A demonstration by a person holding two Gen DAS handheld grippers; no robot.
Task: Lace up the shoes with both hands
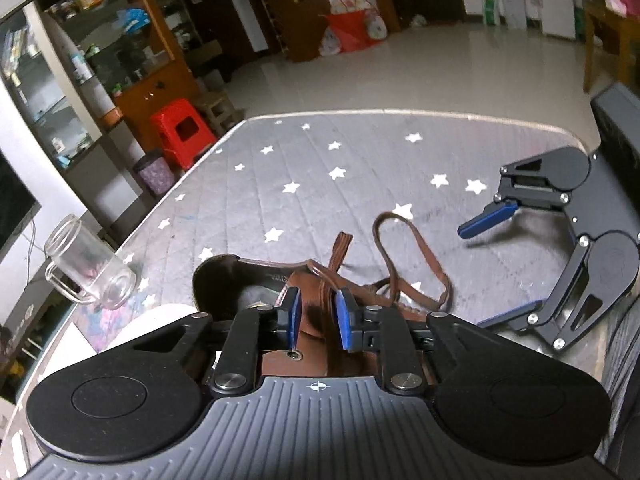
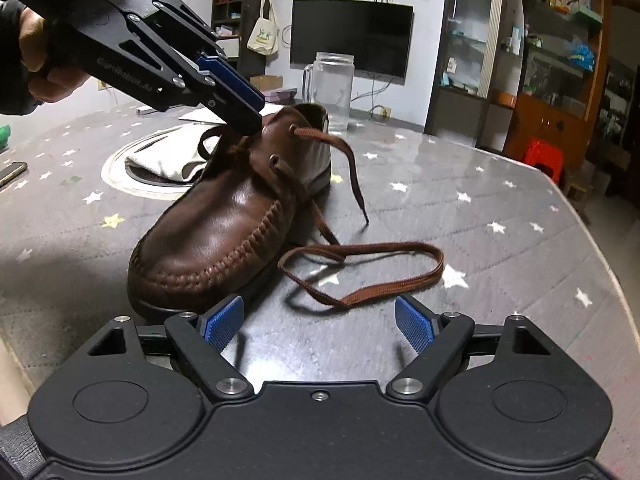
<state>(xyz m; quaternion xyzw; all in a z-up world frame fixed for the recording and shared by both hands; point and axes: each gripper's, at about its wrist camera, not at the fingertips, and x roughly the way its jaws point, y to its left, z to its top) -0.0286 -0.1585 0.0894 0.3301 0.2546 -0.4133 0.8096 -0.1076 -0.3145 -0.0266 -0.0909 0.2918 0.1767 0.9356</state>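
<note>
Brown leather shoe [image 2: 224,216] stands on our counter [image 2: 500,208], left tongs [image 1: 316,320] clamped on its tongue, right tongs [image 2: 320,322] apart; next we judge the loose lace [image 2: 360,276] needs gripping.

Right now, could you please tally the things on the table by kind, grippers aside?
Shoe: 1
Lace: 1
Glass mug: 1
Cloth: 1
Phone: 1
Total: 5
</note>
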